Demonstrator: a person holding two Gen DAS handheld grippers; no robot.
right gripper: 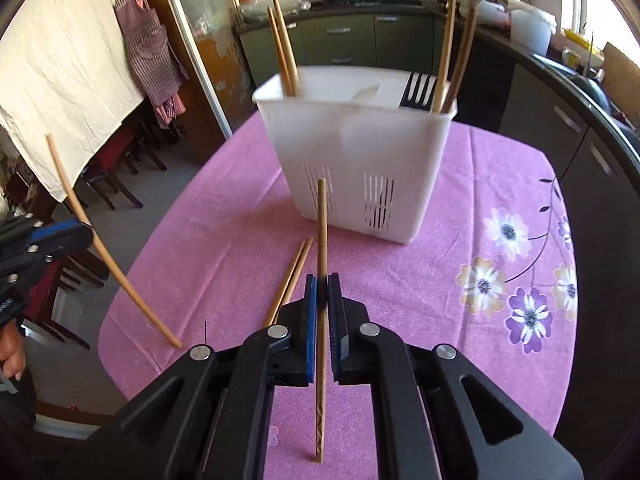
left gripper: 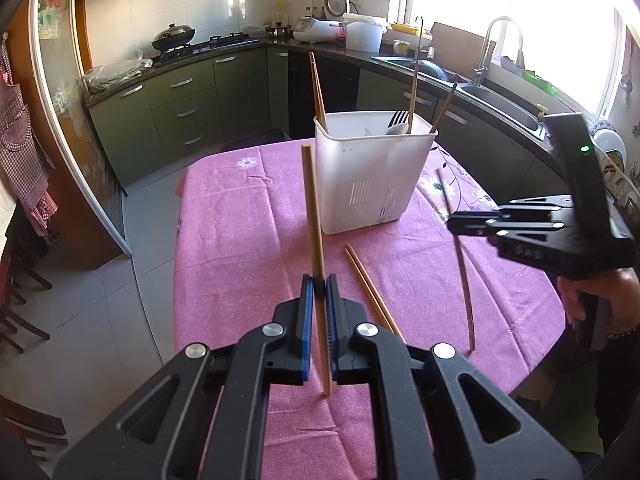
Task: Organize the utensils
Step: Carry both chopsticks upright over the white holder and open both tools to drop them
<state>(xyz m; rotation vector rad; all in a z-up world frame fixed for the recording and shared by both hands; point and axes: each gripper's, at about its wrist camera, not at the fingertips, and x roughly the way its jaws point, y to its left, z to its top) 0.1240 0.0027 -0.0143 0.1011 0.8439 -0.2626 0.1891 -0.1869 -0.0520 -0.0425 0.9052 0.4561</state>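
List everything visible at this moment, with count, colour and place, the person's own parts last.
utensil caddy: one, white, slotted, standing on the table
table: one, pink floral cloth
loose chopsticks: two, wooden, lying side by side on the cloth in front of the caddy
chopsticks in caddy: four, wooden, two at each end
fork: one, black, in the caddy, tines up
left chopstick: one, wooden, held upright
right chopstick: one, wooden, held upright
wok: one, dark, on the stove
left gripper: shut on its chopstick
right gripper: shut on its chopstick
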